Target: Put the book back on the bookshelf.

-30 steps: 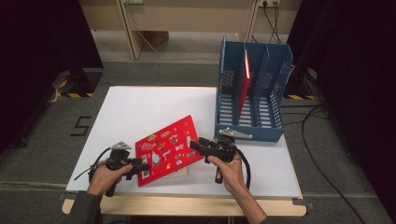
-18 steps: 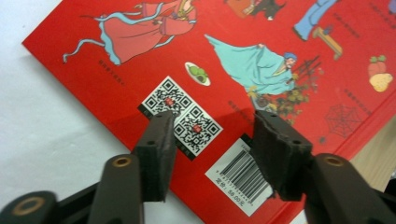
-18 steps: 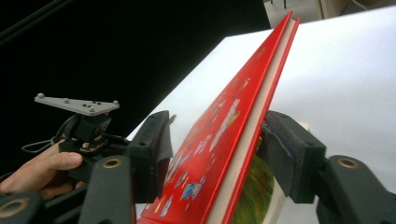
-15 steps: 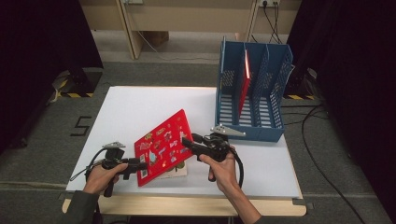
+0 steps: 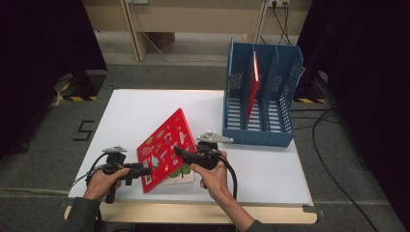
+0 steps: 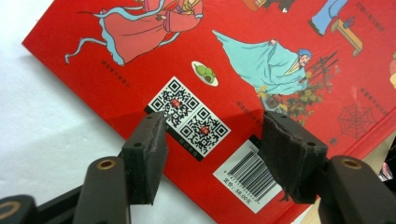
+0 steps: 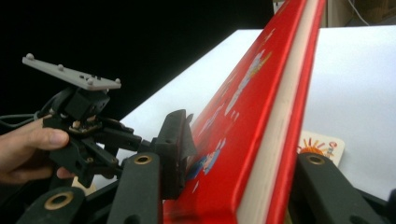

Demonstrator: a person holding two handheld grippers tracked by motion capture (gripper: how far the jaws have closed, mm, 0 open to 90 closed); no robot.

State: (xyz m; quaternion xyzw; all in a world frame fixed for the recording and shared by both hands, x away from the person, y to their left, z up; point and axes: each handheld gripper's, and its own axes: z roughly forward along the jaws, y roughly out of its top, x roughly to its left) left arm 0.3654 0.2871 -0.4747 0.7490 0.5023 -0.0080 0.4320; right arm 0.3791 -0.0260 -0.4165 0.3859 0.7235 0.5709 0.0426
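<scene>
the red book [image 5: 167, 147] stood tilted near the front edge of the white table [image 5: 145, 104], left of centre. its lower corner rested by the front edge, on or just above a second, flat book [image 5: 181, 175] with a pale cover. its long axis ran from the front-left up toward the back-right, with the upper corner raised and pointing at the blue file rack [image 5: 261, 96]. the illustrated cover faced left and upward.

the right gripper [image 5: 183, 153] was clamped on the red book at its right-hand edge; in the right gripper view one pad [image 7: 175, 149] pressed the printed cover and the page block [image 7: 275, 126] ran upward between the jaws. the left gripper [image 5: 145, 170] was at the book's lower left edge. in the left gripper view its jaws stood apart in front of the cover, flanking the qr codes [image 6: 189, 119] and the barcode label [image 6: 250, 172]; contact with the cover could not be determined.

open table surface lay behind the book up to the back edge, and to the left as far as the left edge. the rack occupied the back-right corner, well apart from the book. a red binder [image 5: 252, 87] stood upright in it, in a compartment left of centre. the strip of table between the right gripper and the rack's front wall was bare.
</scene>
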